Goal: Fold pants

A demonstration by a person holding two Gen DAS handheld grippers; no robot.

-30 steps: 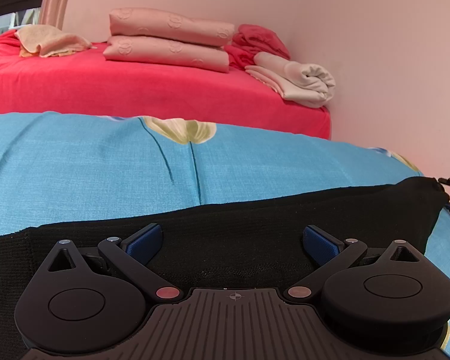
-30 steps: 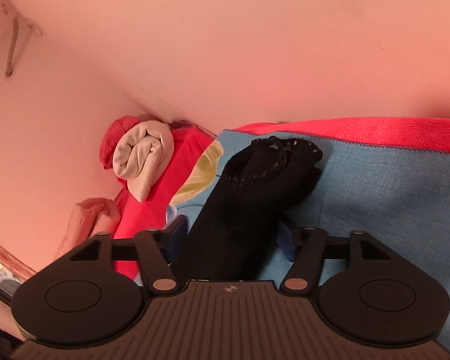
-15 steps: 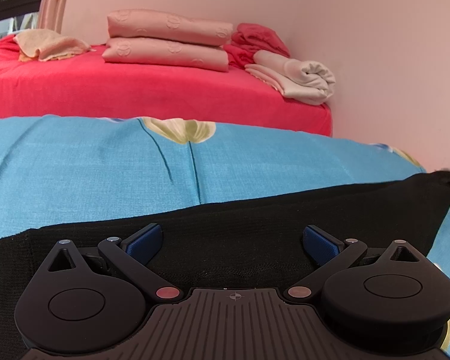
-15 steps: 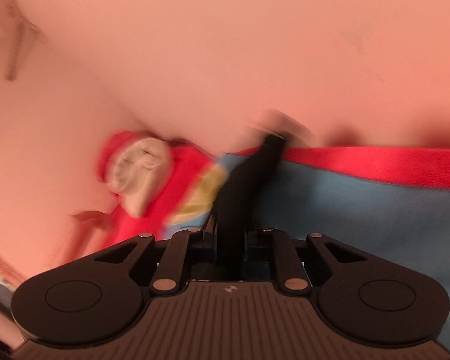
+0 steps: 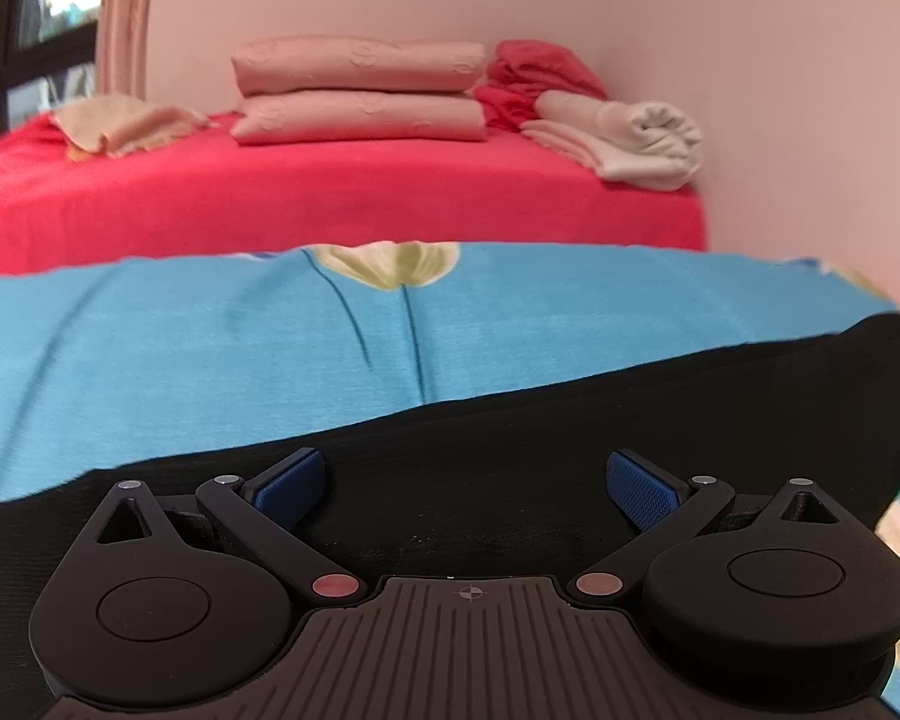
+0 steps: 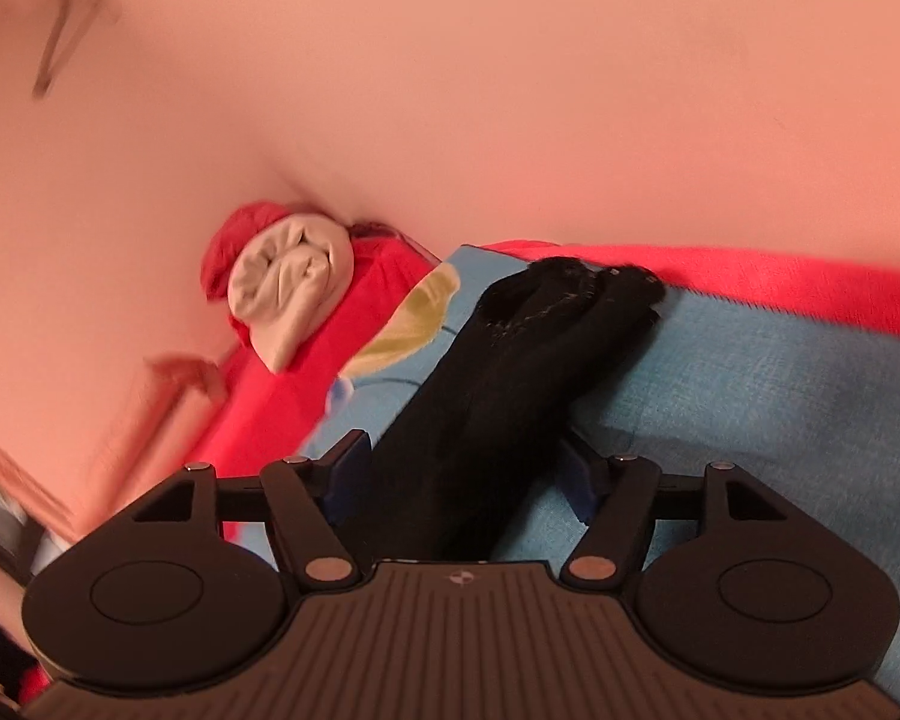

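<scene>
Black pants (image 5: 630, 408) lie in a long band across the blue flowered sheet (image 5: 210, 360). My left gripper (image 5: 468, 474) hovers low over that band, its blue pads (image 5: 288, 483) wide apart and holding nothing. In the right wrist view the pants (image 6: 522, 348) run lengthwise away from me, ending in a bunched waistband near the wall. My right gripper (image 6: 462, 462) straddles this strip. Its jaws are opening, with the cloth between them and the pads off it.
Beyond the blue sheet is a red bedspread (image 5: 330, 198) with two stacked pink folded quilts (image 5: 360, 90), a beige cloth (image 5: 126, 126) and a rolled white towel (image 5: 636, 138). The pink wall (image 5: 780, 90) runs close along the right. The towel roll (image 6: 288, 282) also sits left of the pants.
Half a second ago the right gripper was shut on the pants strip; its jaws have now spread apart. In the left view the pants' far right end has shifted right and up.
</scene>
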